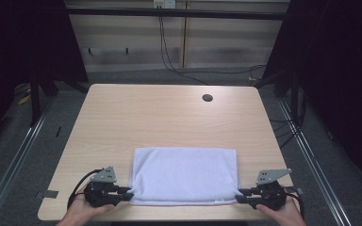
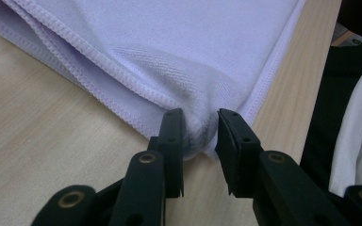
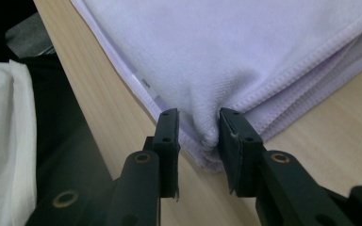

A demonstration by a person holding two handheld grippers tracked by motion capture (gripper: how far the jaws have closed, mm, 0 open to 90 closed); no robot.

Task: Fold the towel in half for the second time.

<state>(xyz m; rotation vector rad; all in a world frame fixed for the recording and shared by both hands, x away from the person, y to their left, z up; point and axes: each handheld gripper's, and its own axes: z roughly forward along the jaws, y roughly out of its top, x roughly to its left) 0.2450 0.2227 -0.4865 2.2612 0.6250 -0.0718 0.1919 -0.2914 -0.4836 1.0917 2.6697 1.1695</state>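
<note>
Here a folded white towel (image 1: 185, 175) is laid flat on the near half of the wooden table (image 1: 169, 113), with its long front edge just beside the table's front edge, approx. parallel to it. Several stitched layers are seen stacked at the sides, so the towel is judged to be folded at least once already, and the two near corners are taken probably so that the front part can be lifted and carried evenly for one more fold; with both corners held at the same level the cloth is kept stretched and no wrinkle is made. The left gripper (image 1: 128, 193) is placed at the near left corner and the right gripper (image 1: 239, 198) at the near right corner, each one held by a hand at the bottom of the high view. In the left gripper view the corner (image 2: 199, 134) is bunched between the two black jaws, which are narrowed but not fully pressed together, w/ the cloth touching both inner faces. In the right gripper view the same is seen: the corner (image 3: 206, 132) is pinched btw. the jaws, a small gap being filled by the fabric. The towel is not yet raised; it is resting on the table.
</note>
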